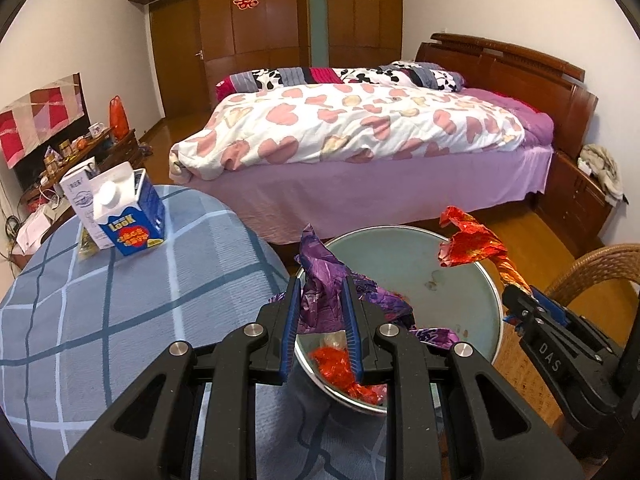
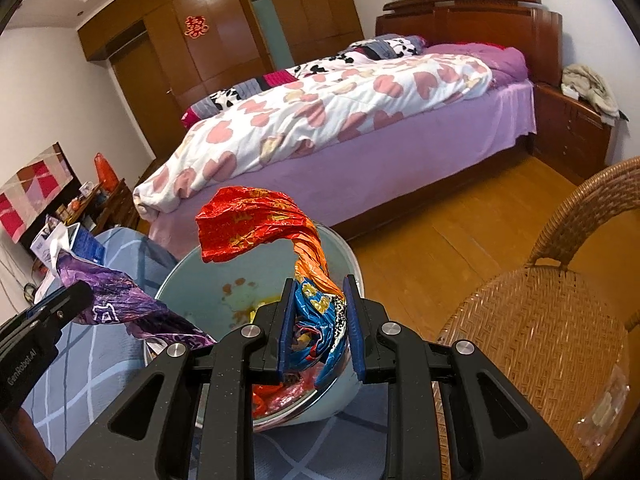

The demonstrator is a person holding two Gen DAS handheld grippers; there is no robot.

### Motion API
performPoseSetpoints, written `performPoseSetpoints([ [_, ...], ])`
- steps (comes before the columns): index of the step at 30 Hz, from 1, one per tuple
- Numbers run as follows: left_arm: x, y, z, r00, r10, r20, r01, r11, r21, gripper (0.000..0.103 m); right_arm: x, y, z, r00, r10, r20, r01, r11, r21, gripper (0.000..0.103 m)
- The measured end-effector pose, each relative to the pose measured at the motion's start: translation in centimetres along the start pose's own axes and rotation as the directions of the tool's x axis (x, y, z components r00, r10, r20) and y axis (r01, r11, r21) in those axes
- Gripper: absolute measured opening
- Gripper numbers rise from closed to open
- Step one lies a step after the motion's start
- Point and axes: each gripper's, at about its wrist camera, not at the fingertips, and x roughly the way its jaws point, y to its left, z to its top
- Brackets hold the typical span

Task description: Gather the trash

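We hold both wrappers over the bowl [image 1: 460, 248] on the worktop [image 1: 120, 300]. Left gripper [image 1: 320, 320] jaws clamped on purple wrapper [image 1: 320, 276]; right gripper [image 2: 318, 328] jaws clamped on red wrapper [image 2: 256, 224]. Foil looks light, crinkly, slippery, so we grip bunched sections, not loose ends.

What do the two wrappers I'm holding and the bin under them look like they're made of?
Purple wrapper, clamped by the left gripper: thin metallised plastic film, by its glossy sheen and sharp crinkles. Red wrapper, clamped by the right gripper: likely the same foil-like film, shiny, twisted tight above the grip. Bin: probably metal, judging by its bright reflective rim, with a pale blue-green coated inside that shows stains.
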Motion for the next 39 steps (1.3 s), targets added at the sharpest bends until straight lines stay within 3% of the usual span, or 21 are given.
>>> performPoseSetpoints([
  [18,4.2,-0.5,-0.2,0.998,0.021,-0.062,-0.020,1.000,0.021,0.024,3.6,0.0,0.2,0.997,0.035,-0.074,-0.034,0.999,0.014,0.029],
  [22,3.8,-0.2,-0.3,0.999,0.027,-0.047,-0.026,1.000,0.010,0.052,3.2,-0.2,0.4,0.997,0.047,-0.056,-0.046,0.999,0.024,0.034],
  [25,2.9,0.4,-0.4,0.999,0.032,-0.034,-0.032,0.999,-0.011,0.064,2.1,-0.3,0.5,0.999,0.039,-0.017,-0.039,0.999,0.038,0.038],
  [26,2.5,0.7,-0.6,0.999,0.036,-0.029,-0.036,0.999,-0.022,0.073,1.6,-0.4,0.5,0.999,0.036,-0.002,-0.035,0.998,0.044,0.044],
  [30,0.7,1.6,-1.4,0.998,0.058,0.000,-0.058,0.998,-0.034,0.085,-0.1,-0.4,0.3,0.998,0.022,0.051,-0.025,0.999,0.047,0.076],
  [31,0.1,1.9,-1.6,0.998,0.070,0.004,-0.070,0.997,-0.039,0.091,-0.8,-0.3,0.0,0.997,0.023,0.069,-0.026,0.999,0.047,0.079],
  [35,-1.7,3.3,-2.7,0.995,0.101,0.013,-0.100,0.992,-0.073,0.096,-2.4,0.2,-0.9,0.995,0.039,0.094,-0.041,0.999,0.028,0.089],
  [39,-3.8,4.5,-3.7,0.989,0.140,0.035,-0.137,0.986,-0.091,0.097,-3.8,1.4,-2.0,0.994,0.052,0.093,-0.050,0.999,-0.021,0.091],
])
